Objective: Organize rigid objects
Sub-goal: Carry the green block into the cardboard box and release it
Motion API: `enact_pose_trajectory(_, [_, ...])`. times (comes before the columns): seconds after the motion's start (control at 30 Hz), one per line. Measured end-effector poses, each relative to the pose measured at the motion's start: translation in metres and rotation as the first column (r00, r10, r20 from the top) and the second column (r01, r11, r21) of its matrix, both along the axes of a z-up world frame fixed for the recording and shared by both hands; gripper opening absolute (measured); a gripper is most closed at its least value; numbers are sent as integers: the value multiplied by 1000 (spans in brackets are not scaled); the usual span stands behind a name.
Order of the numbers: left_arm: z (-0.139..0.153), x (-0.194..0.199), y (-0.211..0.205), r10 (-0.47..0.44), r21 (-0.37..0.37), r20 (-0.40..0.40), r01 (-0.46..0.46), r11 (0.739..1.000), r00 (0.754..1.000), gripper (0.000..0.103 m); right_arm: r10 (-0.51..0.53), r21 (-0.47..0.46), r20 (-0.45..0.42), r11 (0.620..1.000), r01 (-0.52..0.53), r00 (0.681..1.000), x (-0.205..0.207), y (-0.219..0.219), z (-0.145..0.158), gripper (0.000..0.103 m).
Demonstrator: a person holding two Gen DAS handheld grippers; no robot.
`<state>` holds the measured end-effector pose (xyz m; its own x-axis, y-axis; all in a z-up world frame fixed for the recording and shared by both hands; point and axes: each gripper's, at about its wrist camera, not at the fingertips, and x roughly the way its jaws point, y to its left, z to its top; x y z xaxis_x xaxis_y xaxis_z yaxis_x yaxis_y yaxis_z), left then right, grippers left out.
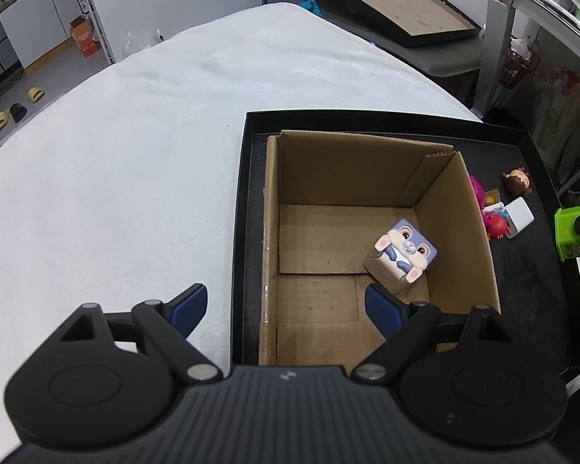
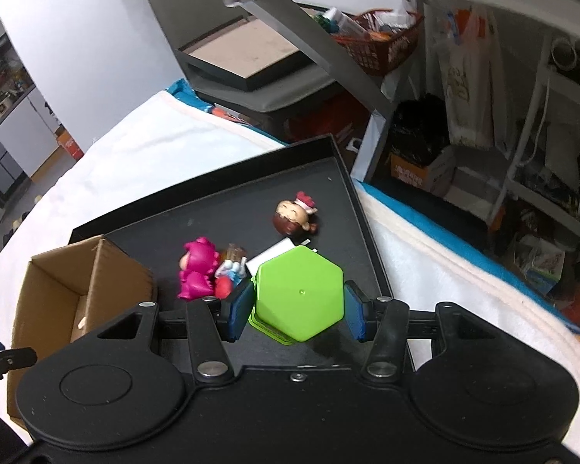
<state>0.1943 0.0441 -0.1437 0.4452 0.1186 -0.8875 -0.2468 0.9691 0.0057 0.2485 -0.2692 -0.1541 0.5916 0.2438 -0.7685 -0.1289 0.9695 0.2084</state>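
Left wrist view looks steeply down, close, into the cardboard box (image 1: 352,232) on the black tray (image 1: 529,270); right wrist view looks down across the same tray (image 2: 228,208) from its near-right side, sharing box (image 2: 77,282) and tray.

No text could be read in either view.

Printing showed only as blurred marks: an orange carton (image 2: 413,172) on the floor under the shelves bore pale characters too smeared to make out, a white bag (image 2: 466,89) hanging by the shelf carried faint lettering that stayed illegible, and a small orange box (image 1: 84,36) on the far floor had a white patch with no clear letters. The green box (image 1: 574,234) had coloured printing low on its side, too small to tell. A small emblem sat on the body of the left gripper (image 1: 286,311), without readable words.
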Motion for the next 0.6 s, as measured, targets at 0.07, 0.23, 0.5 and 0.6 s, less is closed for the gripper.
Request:
enact_pose_trajectory(0.07, [2,-3,2,4,0,12,-4,1000,1000,88,7,-13,16,1000,-6,1000,-2,7,6,49])
enact_pose_trajectory(0.23, [1,-5,4,-4,1,5,4,1000,1000,87,18,-13,46,1000,-18,999,-6,23,21,49])
enact_pose_trajectory(0.5, [2,-10,10,11,-9,19,-10,1000,1000,85,54,-19,70,998,-53,996,-14,50,37,49])
enact_pose_trajectory(0.6, [-1,-9,13,9,-31,1,-9,999,1000,84,67,-23,74,998,-65,995,-16,59,43,49])
